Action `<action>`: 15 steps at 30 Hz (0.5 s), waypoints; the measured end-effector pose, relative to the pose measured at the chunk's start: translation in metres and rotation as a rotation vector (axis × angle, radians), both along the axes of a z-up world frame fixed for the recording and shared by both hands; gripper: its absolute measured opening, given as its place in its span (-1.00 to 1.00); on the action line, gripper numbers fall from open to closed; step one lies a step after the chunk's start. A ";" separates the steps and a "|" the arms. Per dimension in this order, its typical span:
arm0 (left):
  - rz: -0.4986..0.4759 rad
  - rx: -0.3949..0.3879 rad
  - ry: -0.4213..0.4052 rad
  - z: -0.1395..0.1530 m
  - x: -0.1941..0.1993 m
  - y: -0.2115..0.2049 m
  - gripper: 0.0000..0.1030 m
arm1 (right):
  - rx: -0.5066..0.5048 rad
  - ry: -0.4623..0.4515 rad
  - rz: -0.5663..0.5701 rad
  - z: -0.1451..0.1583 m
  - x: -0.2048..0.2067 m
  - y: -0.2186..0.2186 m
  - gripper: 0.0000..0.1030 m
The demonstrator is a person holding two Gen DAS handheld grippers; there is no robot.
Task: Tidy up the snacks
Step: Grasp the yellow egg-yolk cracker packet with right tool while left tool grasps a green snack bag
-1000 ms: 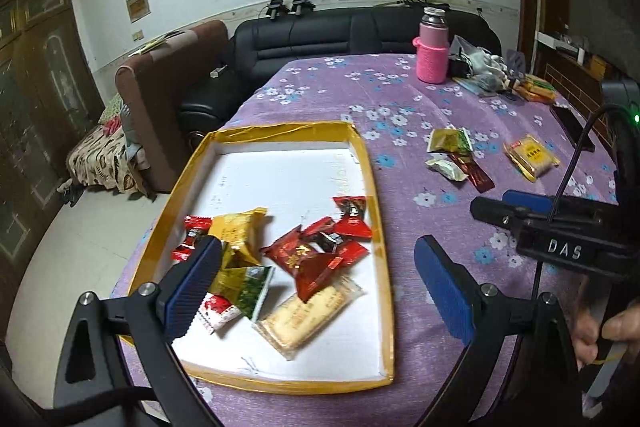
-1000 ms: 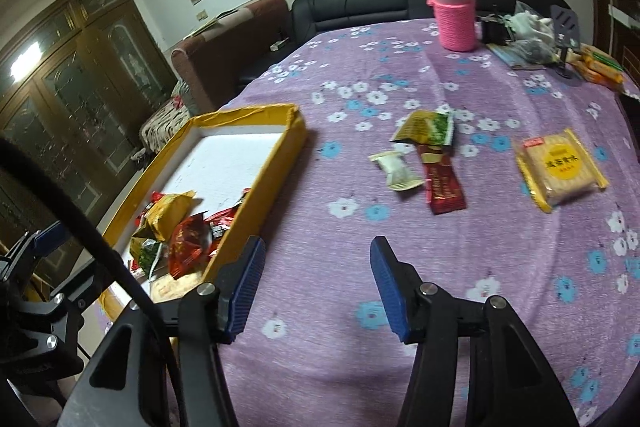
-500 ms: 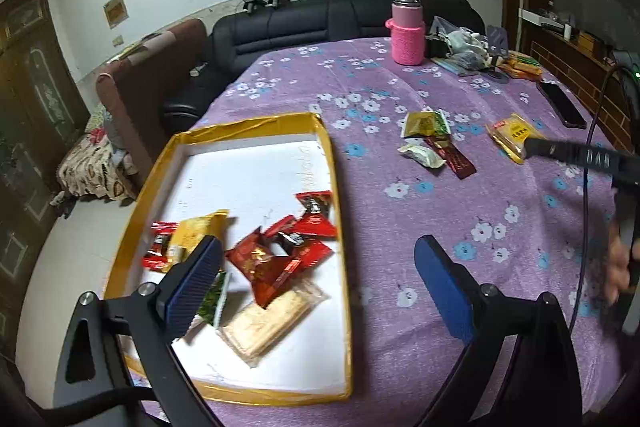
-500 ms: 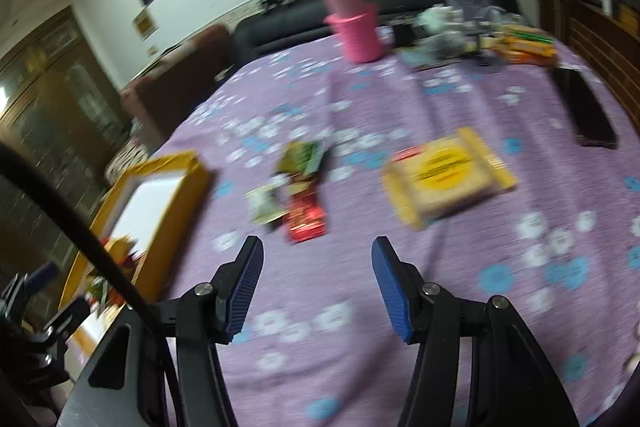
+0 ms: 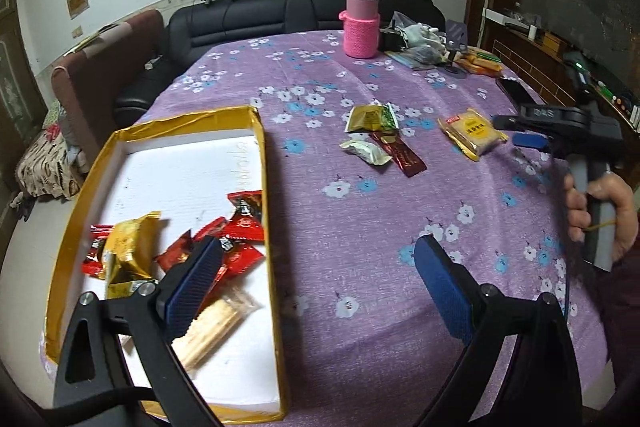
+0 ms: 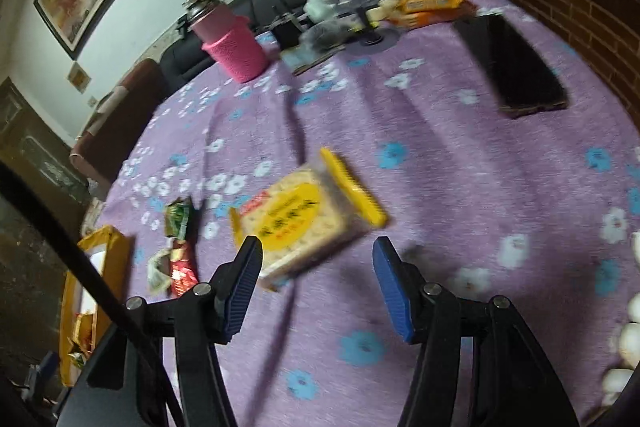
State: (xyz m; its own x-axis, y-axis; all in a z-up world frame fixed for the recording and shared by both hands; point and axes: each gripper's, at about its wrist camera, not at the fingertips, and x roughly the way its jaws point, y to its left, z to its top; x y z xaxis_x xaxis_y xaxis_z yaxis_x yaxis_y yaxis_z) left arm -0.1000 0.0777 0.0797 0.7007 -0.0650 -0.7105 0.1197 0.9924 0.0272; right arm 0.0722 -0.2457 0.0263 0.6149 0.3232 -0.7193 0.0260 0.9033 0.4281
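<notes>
Right tool (image 6: 316, 283) closing in on yellow cracker pack (image 6: 306, 221), jaws apart, gripping nothing.
Needing to straddle pack, clench, then carry to gold tray (image 5: 262, 163); left tool (image 5: 316, 291) hovering released.

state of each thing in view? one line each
Left hand-held gripper: open, empty.
Right hand-held gripper: open, empty.
Gold tray: lidless, partly filled.
Cracker pack: sealed, flat on cloth.
Pink bottle: upright, capped.
Phone: flat, screen dark.

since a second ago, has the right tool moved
Yes. The right tool has swung away from the gold tray, past the small wrappers, and now faces the yellow cracker pack.
</notes>
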 end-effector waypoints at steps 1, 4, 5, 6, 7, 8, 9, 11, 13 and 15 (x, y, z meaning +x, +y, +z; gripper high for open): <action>-0.001 -0.001 0.002 -0.001 0.001 0.000 0.88 | -0.012 0.005 0.008 0.000 0.003 0.006 0.18; -0.003 -0.017 0.011 -0.002 0.003 0.001 0.88 | -0.098 0.047 -0.028 -0.007 0.019 0.020 0.22; -0.004 -0.025 0.013 -0.003 0.004 0.002 0.88 | -0.096 0.060 -0.050 -0.010 0.023 0.021 0.24; -0.004 -0.033 0.014 -0.003 0.005 0.003 0.88 | -0.089 0.079 -0.077 -0.013 0.029 0.020 0.32; -0.003 -0.044 0.016 -0.003 0.006 0.005 0.88 | -0.078 0.100 -0.100 -0.016 0.036 0.020 0.41; -0.001 -0.056 0.018 -0.003 0.007 0.006 0.88 | -0.072 0.096 -0.120 -0.015 0.040 0.020 0.47; 0.001 -0.066 0.021 -0.004 0.008 0.007 0.88 | -0.072 0.100 -0.133 -0.014 0.043 0.022 0.56; 0.002 -0.081 0.028 -0.005 0.011 0.009 0.88 | -0.079 0.129 -0.142 -0.014 0.054 0.030 0.58; -0.003 -0.092 0.039 -0.006 0.013 0.010 0.88 | -0.130 0.133 -0.136 -0.015 0.061 0.043 0.64; -0.015 -0.101 0.044 -0.005 0.017 0.010 0.88 | -0.205 0.129 -0.122 -0.018 0.063 0.057 0.67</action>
State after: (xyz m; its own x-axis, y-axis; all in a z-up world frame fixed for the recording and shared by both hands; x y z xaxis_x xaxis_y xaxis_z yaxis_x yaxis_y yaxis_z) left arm -0.0830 0.0878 0.0752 0.6671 -0.1480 -0.7301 0.1329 0.9880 -0.0788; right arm 0.1351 -0.1884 0.0086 0.5393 0.0923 -0.8371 0.1820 0.9577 0.2229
